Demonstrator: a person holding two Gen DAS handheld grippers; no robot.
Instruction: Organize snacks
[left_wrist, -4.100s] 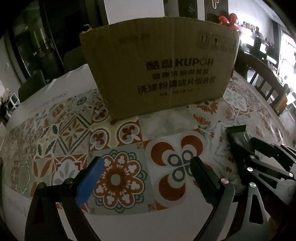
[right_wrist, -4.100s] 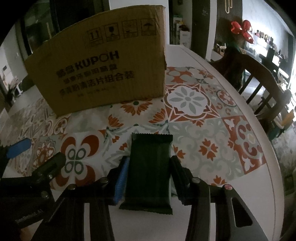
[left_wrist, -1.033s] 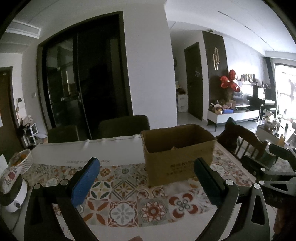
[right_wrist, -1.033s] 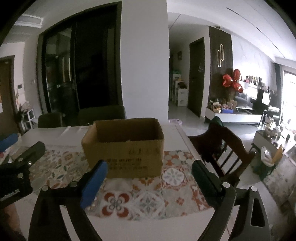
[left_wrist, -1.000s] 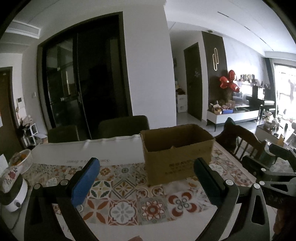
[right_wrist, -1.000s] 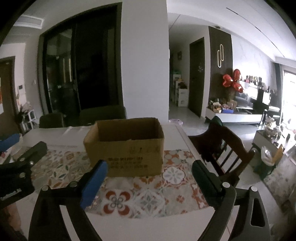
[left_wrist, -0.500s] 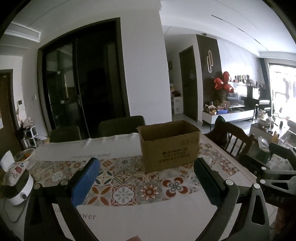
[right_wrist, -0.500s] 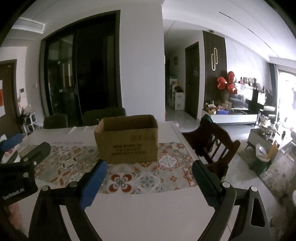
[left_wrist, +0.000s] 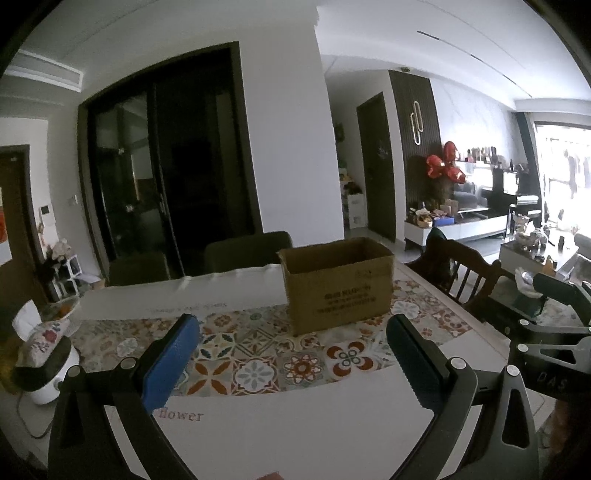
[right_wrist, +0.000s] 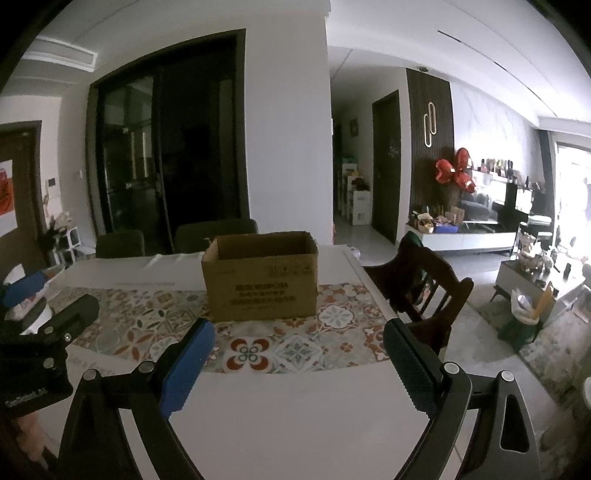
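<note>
Right wrist view: one cardboard box, two dark chairs.

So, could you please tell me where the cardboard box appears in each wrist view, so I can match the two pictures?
Left wrist view: the cardboard box stands right of centre, on the patterned runner.
Right wrist view: the cardboard box stands just left of centre, on the same runner.
Shared landmark: the red balloons at the dark wall panel, right of the box in both.

Brown cardboard box upright, open-topped, on patterned tablecloth.
</note>
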